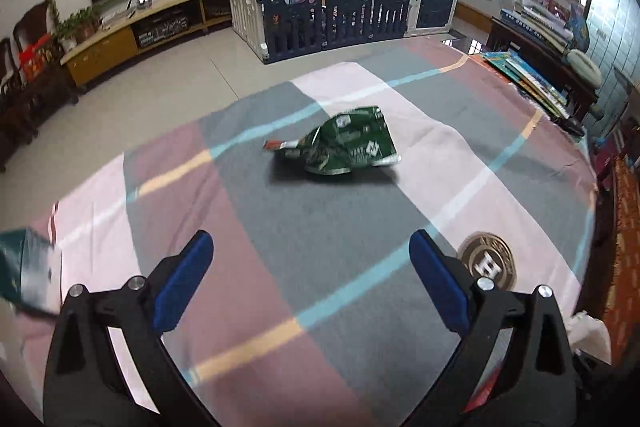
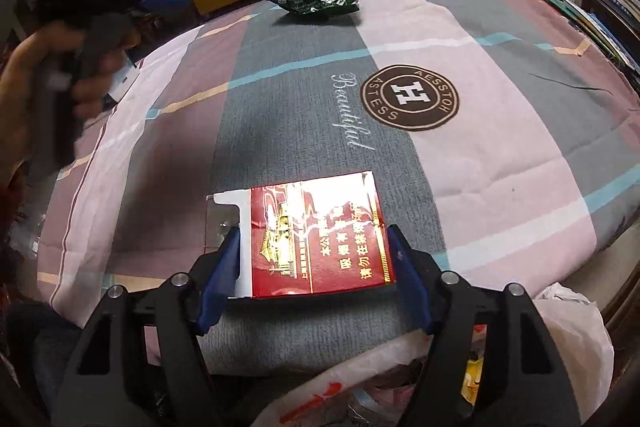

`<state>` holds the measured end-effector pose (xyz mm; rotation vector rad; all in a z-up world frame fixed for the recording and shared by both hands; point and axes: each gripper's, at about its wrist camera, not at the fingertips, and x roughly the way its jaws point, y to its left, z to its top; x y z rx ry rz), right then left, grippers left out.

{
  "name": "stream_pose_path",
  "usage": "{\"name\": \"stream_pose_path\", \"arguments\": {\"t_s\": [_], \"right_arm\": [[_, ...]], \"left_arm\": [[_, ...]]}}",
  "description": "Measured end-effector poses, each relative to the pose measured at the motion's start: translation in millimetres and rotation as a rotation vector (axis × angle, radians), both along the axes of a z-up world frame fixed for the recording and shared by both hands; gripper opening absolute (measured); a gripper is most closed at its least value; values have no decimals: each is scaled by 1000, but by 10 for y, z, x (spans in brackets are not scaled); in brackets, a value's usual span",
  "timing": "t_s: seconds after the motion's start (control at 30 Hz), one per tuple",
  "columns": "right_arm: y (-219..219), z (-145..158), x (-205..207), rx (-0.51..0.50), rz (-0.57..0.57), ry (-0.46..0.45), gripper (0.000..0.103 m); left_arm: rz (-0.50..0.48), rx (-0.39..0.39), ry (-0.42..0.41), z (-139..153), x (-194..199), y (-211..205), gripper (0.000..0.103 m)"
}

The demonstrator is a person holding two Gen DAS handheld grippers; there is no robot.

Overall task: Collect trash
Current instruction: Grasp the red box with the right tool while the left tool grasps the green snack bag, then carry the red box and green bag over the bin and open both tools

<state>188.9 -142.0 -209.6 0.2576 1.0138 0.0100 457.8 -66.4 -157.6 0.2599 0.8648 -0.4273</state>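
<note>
The right gripper point(image 2: 312, 247) clamps a glossy red cigarette pack point(image 2: 316, 239) just past the near edge of the table point(image 2: 500, 167), above a crinkly white plastic bag point(image 2: 568, 327). The left gripper point(image 1: 310, 255) hangs spread wide, nothing between its fingers. A crumpled green wrapper point(image 1: 344, 147) lies mid-table on striped cloth, bare fabric all round.

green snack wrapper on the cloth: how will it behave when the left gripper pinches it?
The green snack wrapper looks crumpled and collapsed, so probably floppy and very light; it should crush rather than resist. Its glossy film may be slippery against the pads, and it might slide on the striped cloth if nudged. The left gripper is open and well short of it.
</note>
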Motion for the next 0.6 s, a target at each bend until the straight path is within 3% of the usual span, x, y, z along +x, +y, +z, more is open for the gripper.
{"name": "stream_pose_path", "arguments": {"t_s": [0.1, 0.17, 0.23, 0.3, 0.33, 0.37, 0.4, 0.43, 0.47, 0.57, 0.6], "right_arm": [[-145, 31, -126, 20, -33, 13, 71], [-232, 26, -215, 51, -53, 25, 71], [-279, 19, -282, 64, -61, 28, 71], [-286, 21, -293, 77, -59, 32, 71], [-294, 22, -293, 83, -62, 33, 71], [-305, 26, -291, 88, -67, 32, 71], [-313, 37, -293, 92, -69, 29, 71], [-322, 59, -307, 96, -73, 22, 71], [-330, 85, -312, 95, -76, 13, 71], [-365, 194, -366, 89, -83, -15, 71], [-380, 248, -404, 85, -87, -27, 71]], "left_arm": [[-90, 146, -127, -106, 311, -485, 99], [-171, 261, -154, -238, 516, -758, 99], [-199, 327, -105, -390, 753, -911, 99], [-199, 295, 43, -533, 988, -934, 97], [-186, 260, 93, -574, 1057, -899, 91], [-175, 225, 139, -605, 1097, -861, 63], [-148, 197, 174, -626, 1120, -804, 51], [-123, 153, 181, -606, 1107, -730, 48], [-117, 120, 191, -581, 1073, -667, 39], [-112, 90, 174, -487, 799, -477, 16], [-102, 89, 154, -436, 654, -404, 16]]}}
